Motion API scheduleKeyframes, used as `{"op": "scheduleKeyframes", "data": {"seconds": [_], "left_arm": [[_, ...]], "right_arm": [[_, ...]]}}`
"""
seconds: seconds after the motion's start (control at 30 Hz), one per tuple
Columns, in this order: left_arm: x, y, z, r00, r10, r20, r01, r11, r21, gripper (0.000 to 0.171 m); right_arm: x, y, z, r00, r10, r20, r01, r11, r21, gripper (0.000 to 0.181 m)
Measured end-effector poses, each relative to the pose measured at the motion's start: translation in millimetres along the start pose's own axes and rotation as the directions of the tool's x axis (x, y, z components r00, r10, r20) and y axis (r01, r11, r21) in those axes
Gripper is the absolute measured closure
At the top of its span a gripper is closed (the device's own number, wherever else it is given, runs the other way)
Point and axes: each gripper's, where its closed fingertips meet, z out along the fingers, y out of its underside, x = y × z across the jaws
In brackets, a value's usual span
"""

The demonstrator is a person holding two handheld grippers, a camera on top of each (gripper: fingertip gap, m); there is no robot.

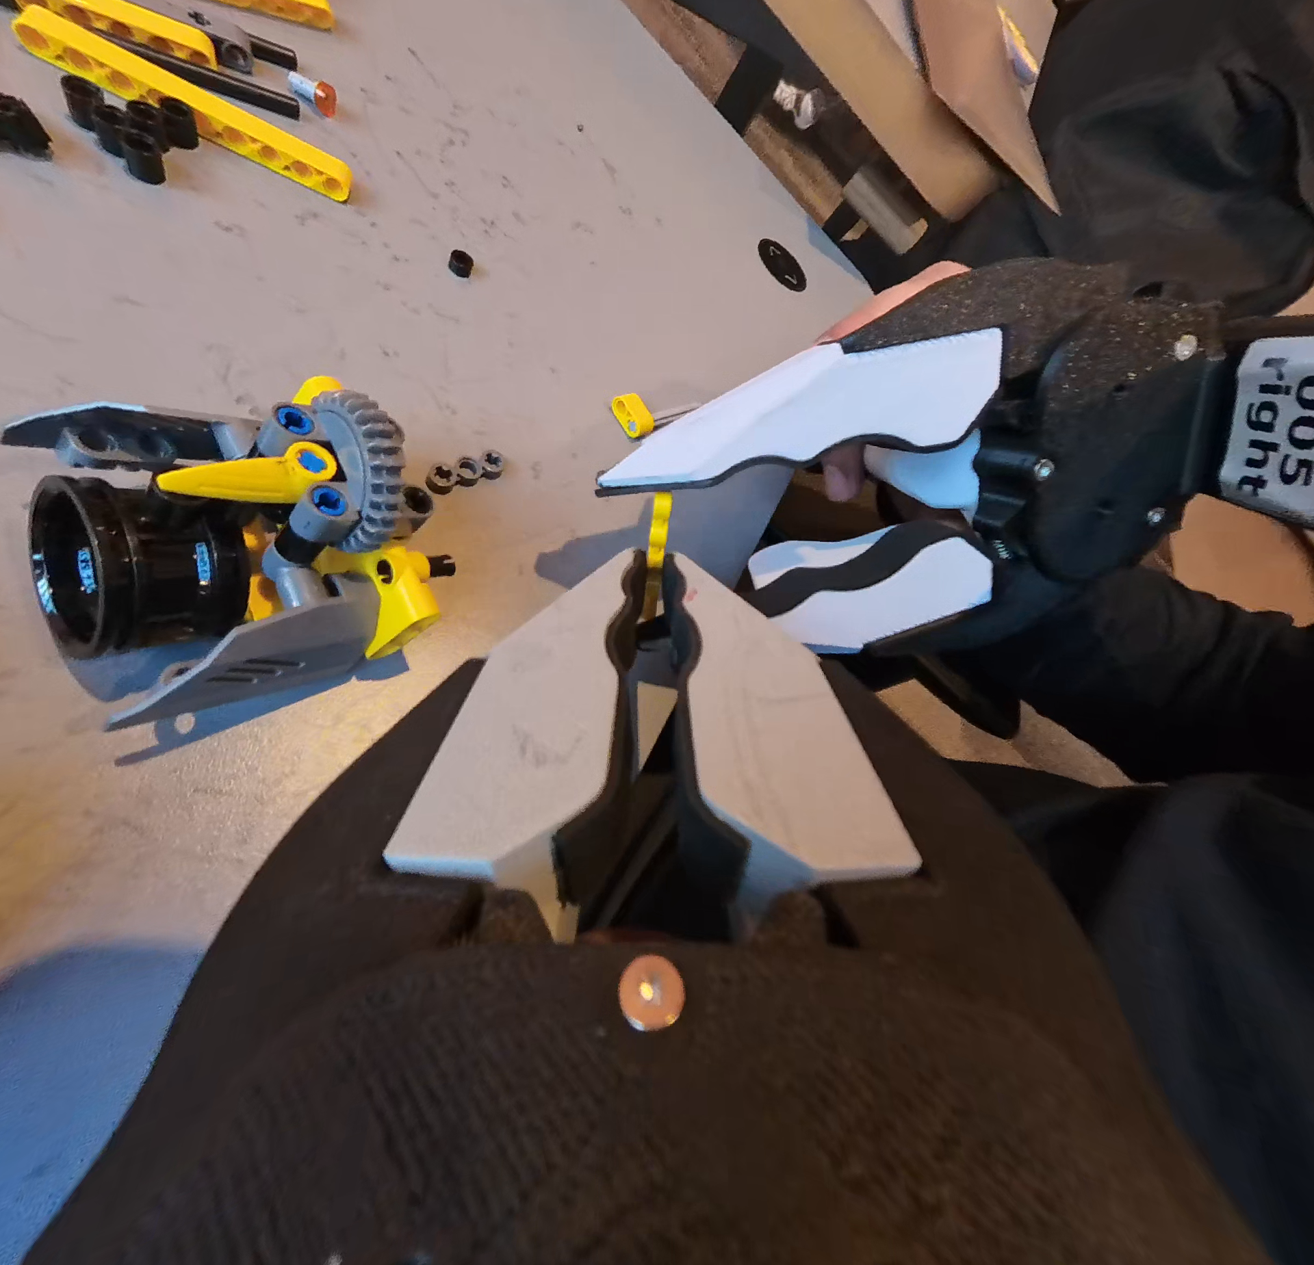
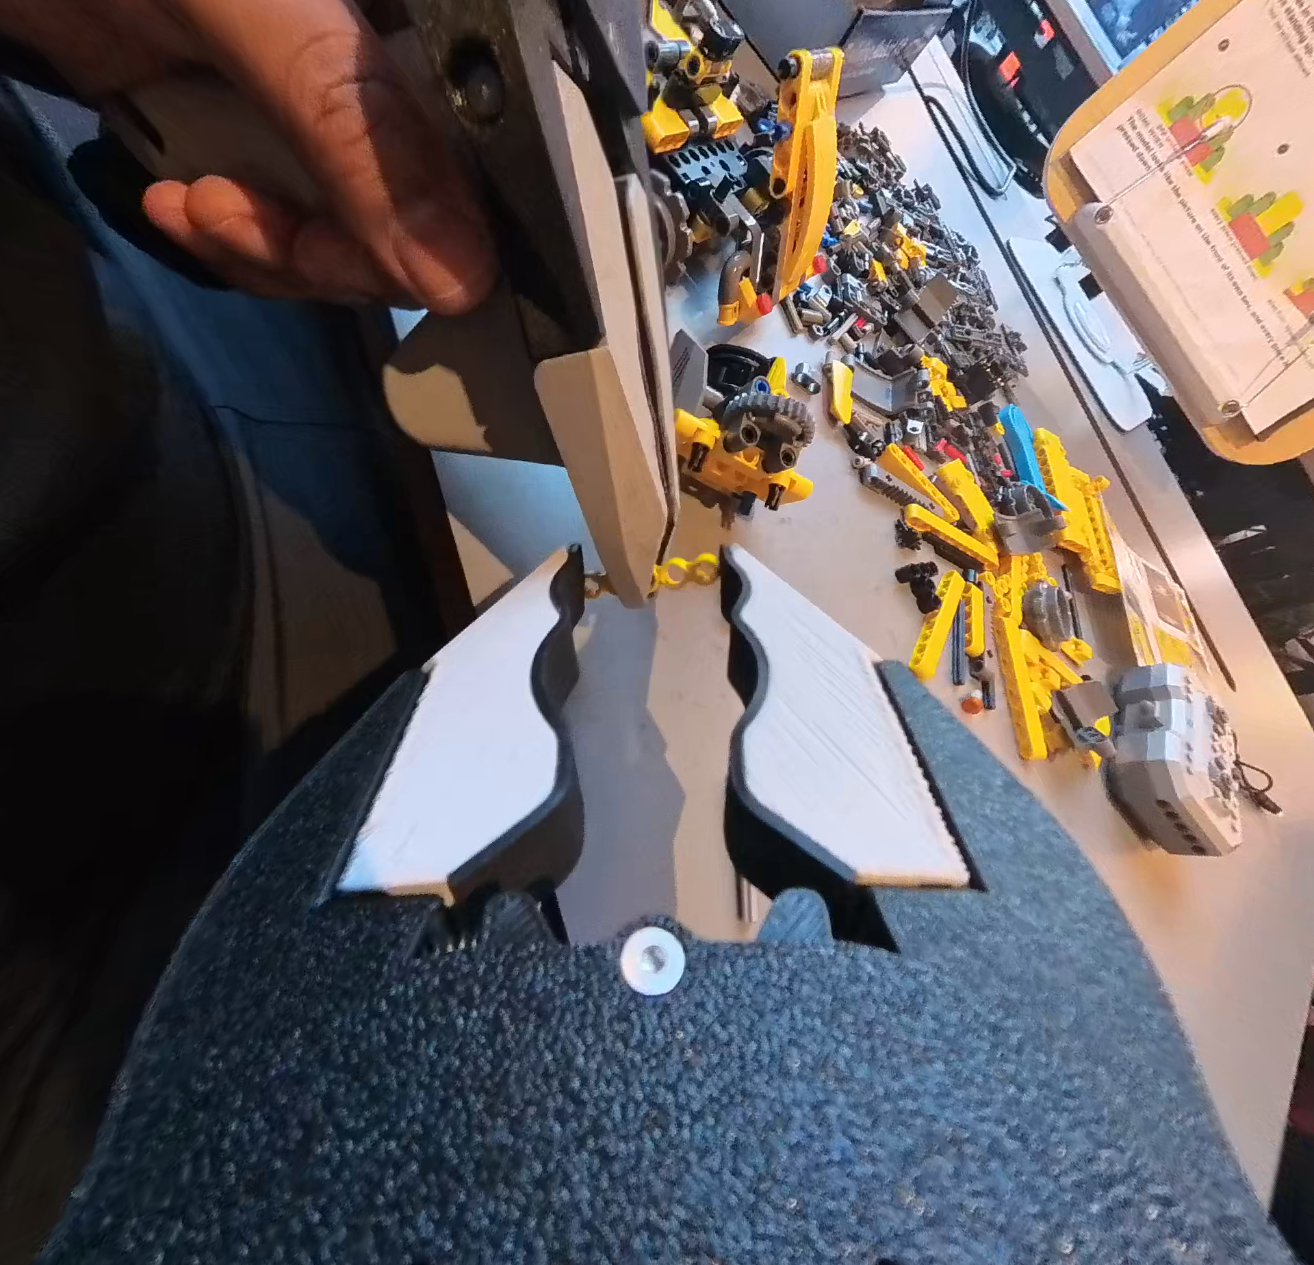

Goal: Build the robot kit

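My left gripper (image 1: 650, 555) is shut on a thin yellow beam with holes (image 1: 660, 520), whose end sticks out past the fingertips. In the right wrist view the left gripper (image 2: 643, 580) comes down from the top and the beam (image 2: 686, 568) points sideways. My right gripper (image 2: 648, 563) is open, its two fingertips on either side of the beam without touching it. It also shows in the left wrist view (image 1: 675, 527), coming in from the right. A person's hand (image 2: 320, 165) holds the left gripper.
A part-built yellow and grey model (image 1: 284, 520) with a black wheel and a grey gear lies on the grey table (image 1: 569, 165). Near it lie black bushings (image 1: 466, 470), a small yellow piece (image 1: 631, 415) and yellow beams (image 1: 185, 101). Farther off lie a pile of parts (image 2: 924, 292), a grey block (image 2: 1166, 754) and an instruction board (image 2: 1209, 200). Left and right tips are no more than a few centimetres apart. Both grippers' tips are roughly 30 cm from the grey block (image 2: 1166, 754).
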Motion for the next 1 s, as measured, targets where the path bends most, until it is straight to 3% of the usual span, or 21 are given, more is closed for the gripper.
{"op": "scheduleKeyframes", "data": {"seconds": [0.1,0.17,0.4,0.5,0.67,0.73,0.9,1.0], "left_arm": [[-1,0,0,1.000,0.005,0.005,-0.006,1.000,0.008,0.170],[-3,1,0,1.000,0.025,0.013,-0.025,1.000,0.004,0.171],[0,-7,-4,0.999,0.051,0.005,-0.051,0.996,0.066,0.171],[0,-11,-8,0.999,0.043,-0.004,-0.042,0.993,0.107,0.171],[0,-11,-9,0.998,0.069,0.001,-0.068,0.990,0.123,0.170],[0,-9,-10,0.998,0.067,-0.004,-0.066,0.991,0.114,0.162],[-5,-9,-15,0.996,0.087,0.015,-0.088,0.988,0.126,0.169],[-6,-6,-15,0.995,0.098,0.021,-0.100,0.990,0.097,0.155]], "right_arm": [[0,4,-1,1.000,-0.004,-0.002,0.004,1.000,-0.013,0.145],[1,8,-1,1.000,-0.012,-0.006,0.012,0.999,-0.030,0.155],[3,8,-1,1.000,-0.005,-0.016,0.005,0.999,-0.032,0.156],[5,6,-4,1.000,-0.001,-0.030,0.000,1.000,-0.013,0.173],[9,7,-4,0.999,0.017,-0.045,-0.018,1.000,-0.016,0.173],[10,10,-4,0.999,0.014,-0.046,-0.015,0.999,-0.030,0.173],[9,13,-3,0.999,-0.018,-0.043,0.016,0.999,-0.050,0.173],[7,17,-2,0.993,-0.109,-0.034,0.106,0.991,-0.079,0.173]]}}
